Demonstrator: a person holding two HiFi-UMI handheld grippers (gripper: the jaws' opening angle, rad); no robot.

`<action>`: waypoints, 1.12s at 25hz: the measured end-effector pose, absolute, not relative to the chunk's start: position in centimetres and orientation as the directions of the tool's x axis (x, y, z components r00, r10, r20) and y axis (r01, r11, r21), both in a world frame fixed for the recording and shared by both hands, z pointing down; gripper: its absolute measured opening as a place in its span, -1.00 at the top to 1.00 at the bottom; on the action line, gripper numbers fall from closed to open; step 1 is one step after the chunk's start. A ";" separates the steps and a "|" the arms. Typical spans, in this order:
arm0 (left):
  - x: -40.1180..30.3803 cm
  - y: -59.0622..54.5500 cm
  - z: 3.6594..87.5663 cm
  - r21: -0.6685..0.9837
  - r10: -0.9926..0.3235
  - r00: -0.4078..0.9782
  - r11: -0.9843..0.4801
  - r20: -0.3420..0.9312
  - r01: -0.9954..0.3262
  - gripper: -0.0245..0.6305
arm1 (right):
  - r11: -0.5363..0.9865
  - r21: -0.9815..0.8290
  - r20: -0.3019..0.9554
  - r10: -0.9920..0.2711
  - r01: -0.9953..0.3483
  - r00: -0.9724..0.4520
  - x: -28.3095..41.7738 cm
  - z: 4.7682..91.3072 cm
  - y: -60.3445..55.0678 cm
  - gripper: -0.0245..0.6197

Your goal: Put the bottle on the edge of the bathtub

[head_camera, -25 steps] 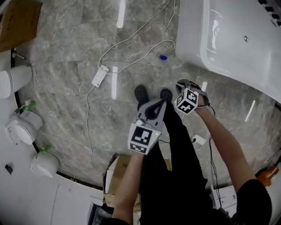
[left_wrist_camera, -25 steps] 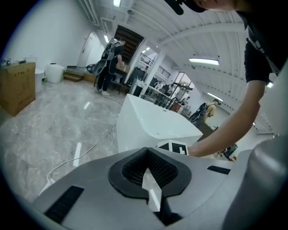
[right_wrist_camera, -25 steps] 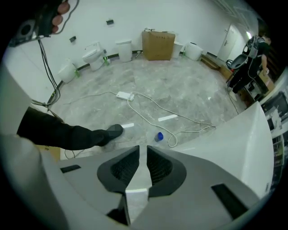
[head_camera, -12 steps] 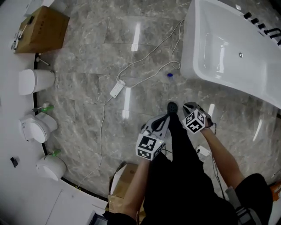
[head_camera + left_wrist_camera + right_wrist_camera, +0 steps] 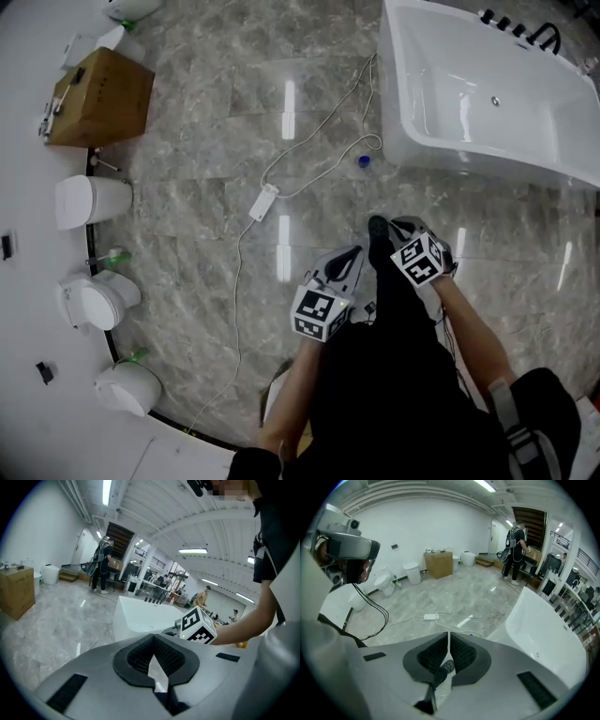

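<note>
**Floor.** The grey marble floor carries everything in view. There is no counter.

**Bathtub.** The white bathtub stands at the upper right of the head view. Its basin appears empty, showing only a small fitting on the inner wall, and dark taps sit at the far end. The rim is bare, so the task's destination is unoccupied.

**Cardboard box.** The cardboard box sits against the curved wall, well apart from the tub. Its top looks closed and its contents cannot be seen.

**Toilets.** The toilets are lined up along the same wall and play no part in the task.

**Grippers.** Both are held in front of the person's legs, well above the floor. In my judgement this is a carrying posture between positions, not a reach.
- Left gripper: the fingers meet at the tips with nothing between them.
- Right gripper: the fingers have just been closing and now stand all but together. Only a thin slit remains, with nothing in it.

**Power strip and cable.** The power strip lies on the open floor. Its cable runs toward the tub and loops near the tub's corner.

**Bottle.** The bottle is small and blue-capped. It rests on the floor just beside the tub's near corner, next to the cable loop and well apart from both grippers. It has not been picked up. The fingers would need to open before any grasp, and the nearby cable is a likely snag.
</note>
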State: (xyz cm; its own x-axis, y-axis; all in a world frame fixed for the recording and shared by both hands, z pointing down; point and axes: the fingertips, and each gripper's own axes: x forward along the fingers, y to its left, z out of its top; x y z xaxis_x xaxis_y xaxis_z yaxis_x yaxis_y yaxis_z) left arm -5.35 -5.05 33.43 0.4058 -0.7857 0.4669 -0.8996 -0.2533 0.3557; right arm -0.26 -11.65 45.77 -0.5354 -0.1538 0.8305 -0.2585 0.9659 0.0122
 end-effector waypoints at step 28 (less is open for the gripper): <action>1.7 23.9 22.6 0.329 -0.798 0.556 -0.474 0.232 -0.817 0.89 | 0.837 -0.235 0.396 -0.381 -0.494 -0.835 8.7 24.2 20.3 0.88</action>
